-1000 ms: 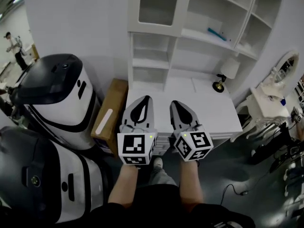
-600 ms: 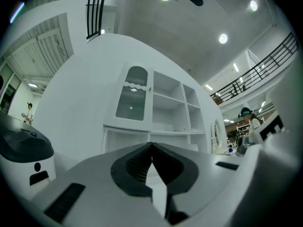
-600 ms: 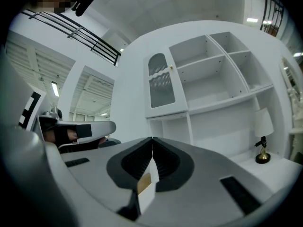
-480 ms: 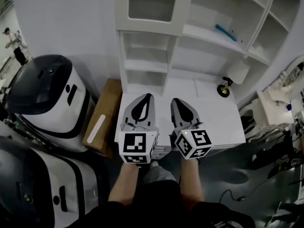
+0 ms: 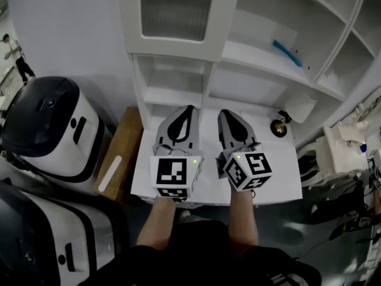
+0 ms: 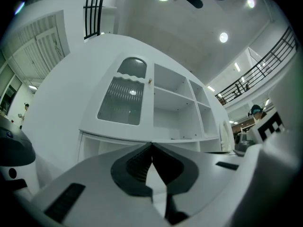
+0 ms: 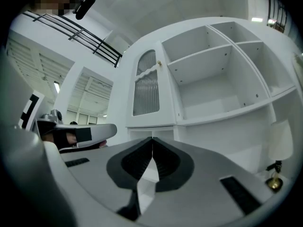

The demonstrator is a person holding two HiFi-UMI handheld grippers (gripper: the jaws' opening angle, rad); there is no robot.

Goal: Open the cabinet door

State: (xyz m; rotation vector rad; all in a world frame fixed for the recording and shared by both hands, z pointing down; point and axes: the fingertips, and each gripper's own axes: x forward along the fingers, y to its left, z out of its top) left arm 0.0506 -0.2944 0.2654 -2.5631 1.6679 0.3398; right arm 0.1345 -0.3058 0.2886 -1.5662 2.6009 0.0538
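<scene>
The cabinet door is white with a ribbed glass pane and sits closed at the upper left of a white shelf unit. It also shows in the left gripper view and the right gripper view, with a small knob on its right edge. My left gripper and right gripper are held side by side over the white desk top, below the door and apart from it. Both point at the unit, jaws shut and empty, as seen for the left gripper and the right gripper.
Open shelves fill the unit to the door's right, one holding a blue object. A small lamp stands on the desk's back right. A cardboard box and large white-and-black machines stand left. White furniture is at right.
Both grippers and the head have moved forward toward the cabinet; the grippers now hang over the desk top and the door looks larger. The jaws stayed shut.
</scene>
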